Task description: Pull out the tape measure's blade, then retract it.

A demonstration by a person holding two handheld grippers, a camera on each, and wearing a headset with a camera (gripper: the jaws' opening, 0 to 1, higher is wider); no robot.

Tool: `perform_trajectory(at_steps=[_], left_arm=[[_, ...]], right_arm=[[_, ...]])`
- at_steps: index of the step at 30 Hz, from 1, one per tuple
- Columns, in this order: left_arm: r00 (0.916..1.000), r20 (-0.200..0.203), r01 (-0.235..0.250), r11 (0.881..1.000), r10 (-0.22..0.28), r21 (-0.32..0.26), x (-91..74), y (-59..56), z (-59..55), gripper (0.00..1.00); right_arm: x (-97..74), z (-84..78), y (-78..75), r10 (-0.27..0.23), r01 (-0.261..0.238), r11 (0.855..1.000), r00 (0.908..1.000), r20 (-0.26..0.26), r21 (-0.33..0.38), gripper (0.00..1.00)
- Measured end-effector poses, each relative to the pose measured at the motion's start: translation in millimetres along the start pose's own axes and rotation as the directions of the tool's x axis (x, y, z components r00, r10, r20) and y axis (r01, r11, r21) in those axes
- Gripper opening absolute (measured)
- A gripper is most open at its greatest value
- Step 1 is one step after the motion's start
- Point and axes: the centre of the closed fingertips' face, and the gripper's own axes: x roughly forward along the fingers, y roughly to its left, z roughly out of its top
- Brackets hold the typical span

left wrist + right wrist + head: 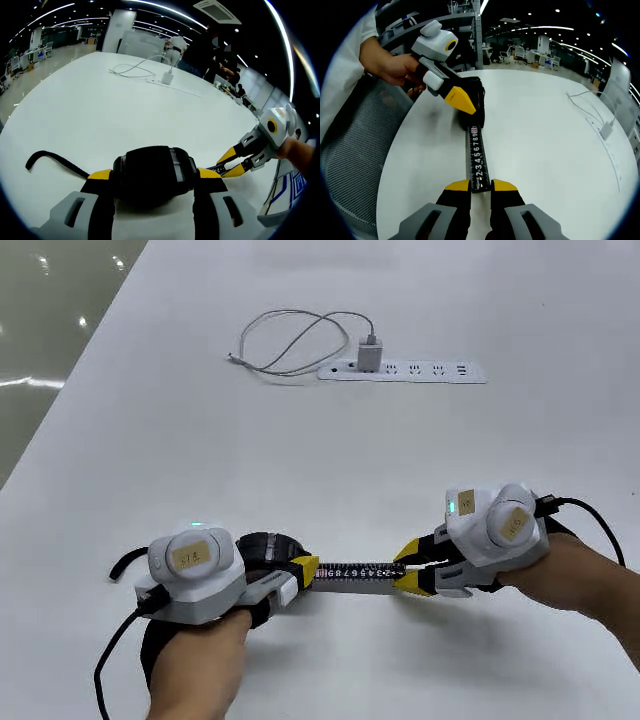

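Observation:
A black tape measure case (268, 549) (152, 172) (476, 98) rests on the white table, clamped between the yellow-tipped fingers of my left gripper (298, 573) (155, 175). Its dark numbered blade (352, 571) (477, 159) runs out a short way to the right. My right gripper (412, 568) (480, 186) is shut on the blade's end. A black wrist strap (52, 161) trails from the case to the left. In the left gripper view the right gripper (231, 161) comes in from the right.
A white power strip (420, 370) with a plugged charger (369, 352) and looped white cable (285, 340) lies far back on the table (300, 460). The table's left edge drops to the floor (40, 330). A mesh chair (355, 155) stands beside the table.

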Motion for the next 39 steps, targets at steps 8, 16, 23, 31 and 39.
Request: perform_trajectory(at_steps=[8,16,23,31,39], left_arm=[[1.0000,-0.001,0.003,1.000,-0.003,-0.004,0.0,0.4,0.1,0.59],[1.0000,-0.002,0.006,1.000,-0.006,-0.007,0.4,1.0,0.4,0.59],[1.0000,-0.002,0.008,1.000,-0.008,-0.012,0.2,0.9,0.2,0.59],[1.0000,-0.002,0.009,1.000,-0.009,-0.016,-0.2,1.1,0.2,0.59],[0.9999,-0.001,0.010,1.000,-0.010,-0.017,-0.5,0.8,0.2,0.59]], right_arm=[[6.8,7.5,0.1,0.004,-0.004,1.000,0.9998,0.018,-0.002,0.11],[15.7,16.0,1.6,0.011,-0.011,1.000,0.9996,0.028,-0.009,0.11],[22.3,23.6,1.8,0.013,-0.012,1.000,0.9992,0.038,-0.016,0.11],[28.6,30.7,2.8,0.018,-0.017,1.000,0.9987,0.047,-0.022,0.11],[36.9,39.0,5.2,0.030,-0.029,0.999,0.9975,0.064,-0.014,0.11]])
